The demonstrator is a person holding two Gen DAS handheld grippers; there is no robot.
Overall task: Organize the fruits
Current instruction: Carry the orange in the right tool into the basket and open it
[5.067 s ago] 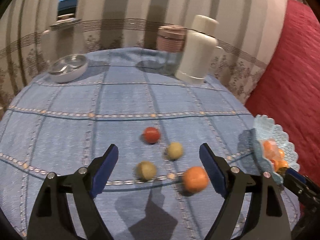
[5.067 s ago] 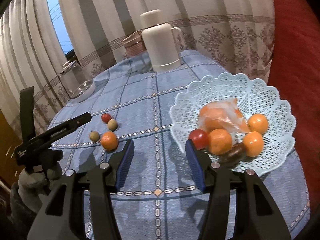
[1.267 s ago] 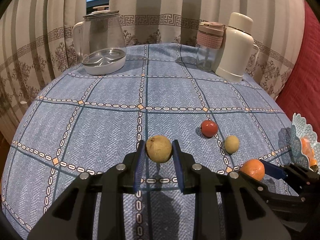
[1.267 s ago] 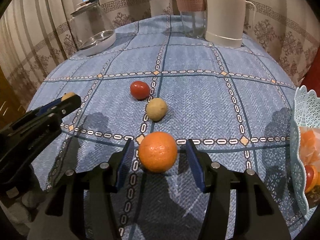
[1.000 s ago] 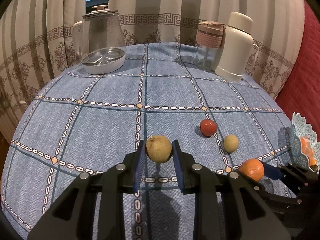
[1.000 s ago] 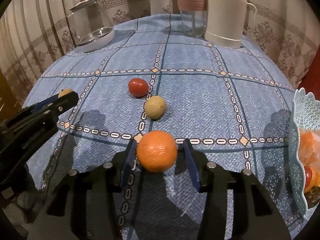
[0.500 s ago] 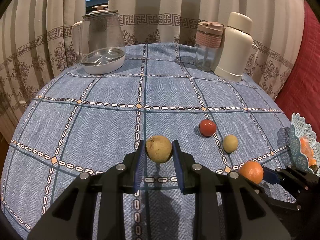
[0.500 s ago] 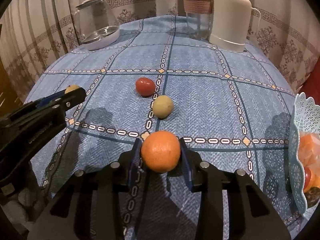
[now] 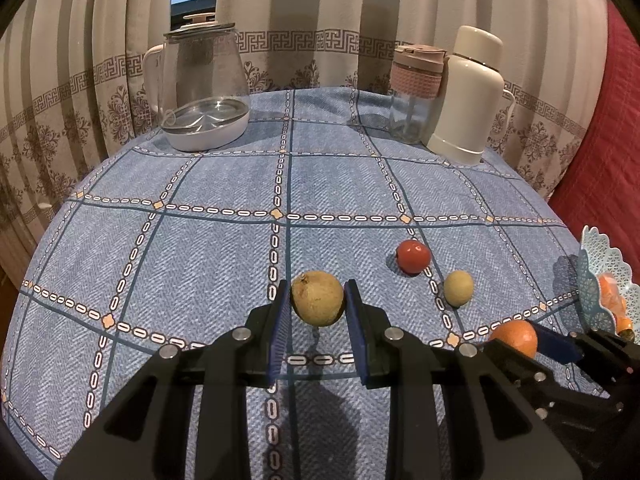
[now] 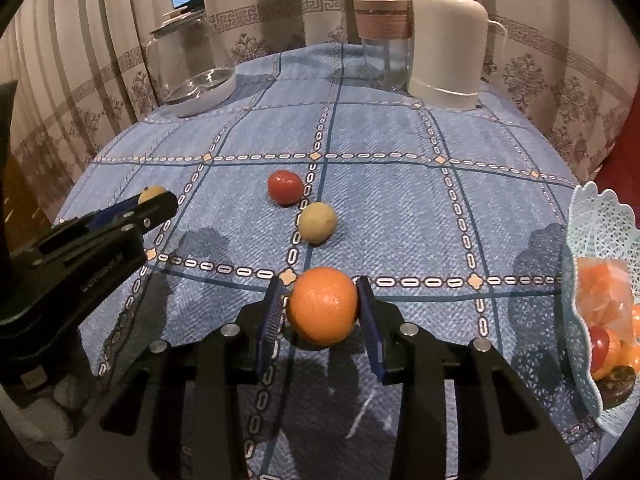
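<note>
My left gripper point(image 9: 317, 290) is shut on a yellow-brown round fruit point(image 9: 318, 300) and holds it just above the blue checked tablecloth, with its shadow underneath. My right gripper point(image 10: 319, 286) is shut on an orange point(image 10: 322, 306), both blue pads pressing its sides. On the cloth between them lie a red fruit point(image 10: 285, 187) and a small yellow-green fruit point(image 10: 317, 222). At the right edge stands a pale blue lattice basket point(image 10: 600, 220) holding several oranges, a red fruit and a plastic bag. The left wrist view shows the orange point(image 9: 514, 336) and the basket point(image 9: 592, 280) at lower right.
A glass kettle point(image 9: 200, 88) stands at the back left. A pink-lidded tumbler point(image 9: 414, 96) and a white thermos point(image 9: 470, 96) stand at the back right. Striped curtains hang behind the round table, and a red cushion point(image 9: 600, 160) lies to the right.
The right gripper's jaws have narrowed from standing around the orange to pressing on it. The left gripper keeps still with its fruit.
</note>
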